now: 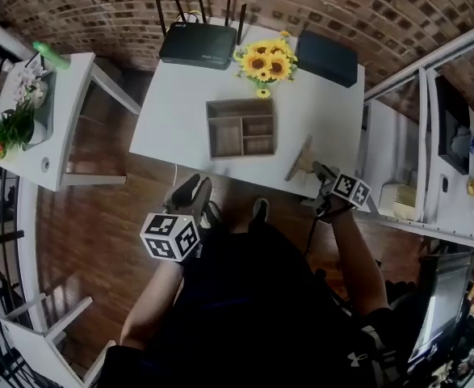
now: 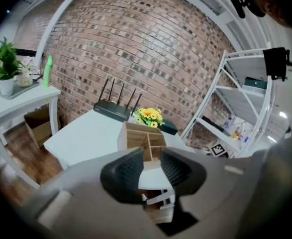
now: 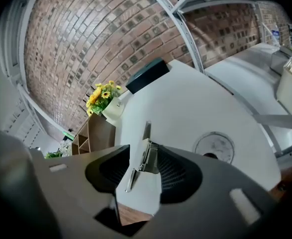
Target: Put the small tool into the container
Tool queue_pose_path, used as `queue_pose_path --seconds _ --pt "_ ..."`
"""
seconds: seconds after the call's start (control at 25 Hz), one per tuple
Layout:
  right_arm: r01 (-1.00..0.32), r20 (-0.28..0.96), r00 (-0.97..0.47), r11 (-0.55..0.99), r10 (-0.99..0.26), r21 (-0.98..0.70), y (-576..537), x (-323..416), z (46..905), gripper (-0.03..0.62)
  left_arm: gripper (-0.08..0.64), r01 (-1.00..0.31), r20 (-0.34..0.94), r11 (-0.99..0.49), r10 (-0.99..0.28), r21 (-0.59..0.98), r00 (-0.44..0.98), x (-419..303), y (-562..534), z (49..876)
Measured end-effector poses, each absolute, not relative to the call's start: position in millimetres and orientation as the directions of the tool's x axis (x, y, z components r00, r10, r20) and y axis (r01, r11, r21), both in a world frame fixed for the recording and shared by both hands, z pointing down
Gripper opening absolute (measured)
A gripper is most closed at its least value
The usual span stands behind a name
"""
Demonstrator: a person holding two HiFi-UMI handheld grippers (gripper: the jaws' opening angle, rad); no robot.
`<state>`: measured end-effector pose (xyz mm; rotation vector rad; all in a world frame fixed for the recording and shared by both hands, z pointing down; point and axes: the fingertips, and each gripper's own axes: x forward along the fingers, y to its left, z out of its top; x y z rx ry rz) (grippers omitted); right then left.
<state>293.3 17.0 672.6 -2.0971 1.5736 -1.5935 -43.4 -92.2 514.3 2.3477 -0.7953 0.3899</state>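
Observation:
A wooden container (image 1: 241, 128) with several open compartments stands in the middle of the white table (image 1: 172, 120). The small flat tool (image 1: 301, 160) lies near the table's front right edge. My right gripper (image 1: 319, 175) is at that edge. In the right gripper view its jaws (image 3: 142, 159) stand wide open, with the thin metal tool (image 3: 146, 153) between them, close to the right pad and not squeezed. My left gripper (image 1: 195, 194) hangs off the table's front edge, over the floor. Its jaws (image 2: 152, 166) are slightly apart and empty, pointing toward the container (image 2: 143, 141).
A black router (image 1: 198, 45), sunflowers (image 1: 266, 61) and a dark box (image 1: 327, 57) line the table's far edge. A round cable hole (image 3: 214, 147) sits right of the tool. A white side table with plants (image 1: 51, 128) stands left, white shelving (image 1: 430, 136) right.

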Motion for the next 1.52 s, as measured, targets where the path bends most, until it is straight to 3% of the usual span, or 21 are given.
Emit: queue_pose_path --seconds 0.2,0.32,0.56,0.96,1.24,1.52 --pt "-0.672 0.675 -0.17 -0.416 -0.718 -0.612 1.0 288.0 686.9 0.167 0.106 -0.653 0.458 -0.599 -0.469 0.464 0.755 -30.4 -89.0 512.1" --pt "-0.672 0.678 -0.216 -0.396 -0.703 -0.625 -1.5 285.6 689.1 0.072 0.106 -0.668 0.463 -0.581 -0.484 0.464 0.742 -27.6 -90.5 513.7" --pt "-0.646 0.629 -0.261 -0.352 -0.732 -0.678 -11.9 282.0 668.9 0.017 0.106 -0.677 0.463 -0.566 -0.495 0.47 0.735 -28.7 -91.8 514.7" --pt "-0.755 0.578 -0.226 -0.234 -0.784 -0.613 -28.0 282.3 610.3 0.015 0.1 -0.651 0.445 -0.587 -0.476 0.482 0.759 -22.4 -96.7 513.1" --pt "-0.893 0.53 -0.18 -0.087 -0.828 -0.441 -59.0 286.4 540.4 0.015 0.098 -0.647 0.442 -0.588 -0.474 0.485 0.762 -26.0 -100.6 512.7" --pt "-0.961 0.516 -0.268 0.189 -0.813 -0.201 -110.0 247.0 490.8 0.015 0.087 -0.671 0.441 -0.557 -0.506 0.489 0.741 -45.3 -104.7 511.4"
